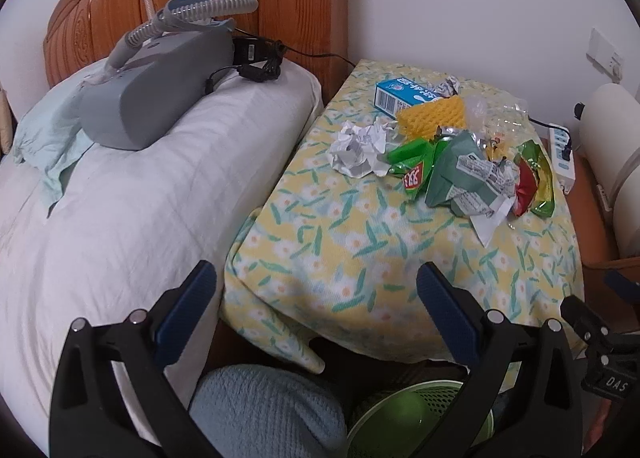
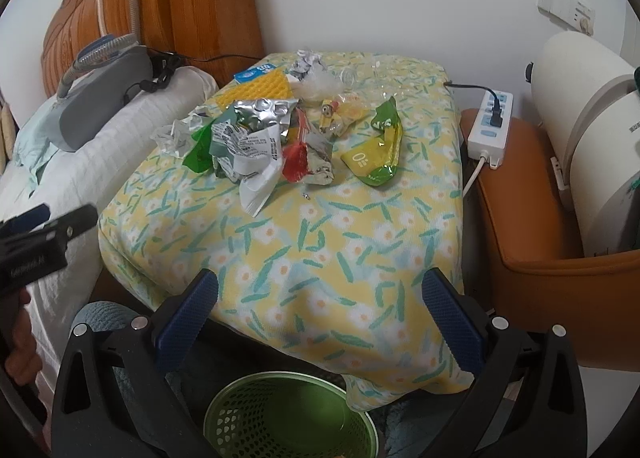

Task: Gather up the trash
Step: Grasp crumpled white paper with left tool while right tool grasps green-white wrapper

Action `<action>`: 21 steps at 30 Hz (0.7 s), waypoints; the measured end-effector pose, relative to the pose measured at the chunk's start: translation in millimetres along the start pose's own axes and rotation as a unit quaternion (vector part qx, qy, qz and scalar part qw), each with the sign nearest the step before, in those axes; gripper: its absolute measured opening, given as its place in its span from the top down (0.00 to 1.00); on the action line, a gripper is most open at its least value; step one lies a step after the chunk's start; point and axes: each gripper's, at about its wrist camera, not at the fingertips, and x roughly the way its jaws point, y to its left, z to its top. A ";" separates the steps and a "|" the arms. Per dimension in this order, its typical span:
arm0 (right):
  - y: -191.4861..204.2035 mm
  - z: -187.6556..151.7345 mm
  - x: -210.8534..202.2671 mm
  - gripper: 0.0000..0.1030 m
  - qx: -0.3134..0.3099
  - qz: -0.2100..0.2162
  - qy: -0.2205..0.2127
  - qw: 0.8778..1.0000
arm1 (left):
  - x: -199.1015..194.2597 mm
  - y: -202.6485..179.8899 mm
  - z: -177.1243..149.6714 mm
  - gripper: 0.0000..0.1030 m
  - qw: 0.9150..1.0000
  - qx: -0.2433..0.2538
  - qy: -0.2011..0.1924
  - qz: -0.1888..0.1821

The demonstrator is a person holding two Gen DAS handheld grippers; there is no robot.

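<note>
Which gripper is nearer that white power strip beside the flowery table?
The right gripper, probably. It is open over the table's near edge, with the power strip ahead to its right. The left gripper, also open, sits further left, toward the bed.

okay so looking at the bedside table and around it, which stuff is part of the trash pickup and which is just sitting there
Part of the job: crumpled white paper, green wrappers, yellow foam net, blue carton, clear plastic bag, green basket.

Just lying about: grey machine with hose, white pillow, power strip, white appliance.
</note>
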 end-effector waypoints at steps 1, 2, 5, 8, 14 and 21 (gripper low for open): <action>-0.3 0.4 2.0 0.02 0.001 0.000 0.002 1.000 | 7.1 1.9 6.5 0.07 1.000 0.001 -0.001 -0.004; -0.3 1.2 3.6 0.02 0.002 0.001 0.004 1.000 | 13.4 4.0 11.4 0.07 1.000 0.001 0.000 -0.014; 1.2 3.5 7.7 0.02 -0.001 0.001 0.003 1.000 | 32.9 5.6 29.1 0.07 0.999 0.012 -0.003 -0.034; 3.7 7.5 12.2 0.02 -0.009 0.003 0.000 1.000 | 49.6 2.0 42.5 0.07 0.997 0.027 -0.011 -0.066; 11.6 15.5 19.4 0.02 -0.040 -0.009 -0.003 0.999 | 82.1 -8.5 61.2 0.09 0.992 0.065 -0.025 -0.103; 12.1 22.1 25.8 0.02 -0.038 0.001 -0.004 0.999 | 108.1 -10.9 70.9 0.32 0.990 0.080 -0.028 -0.114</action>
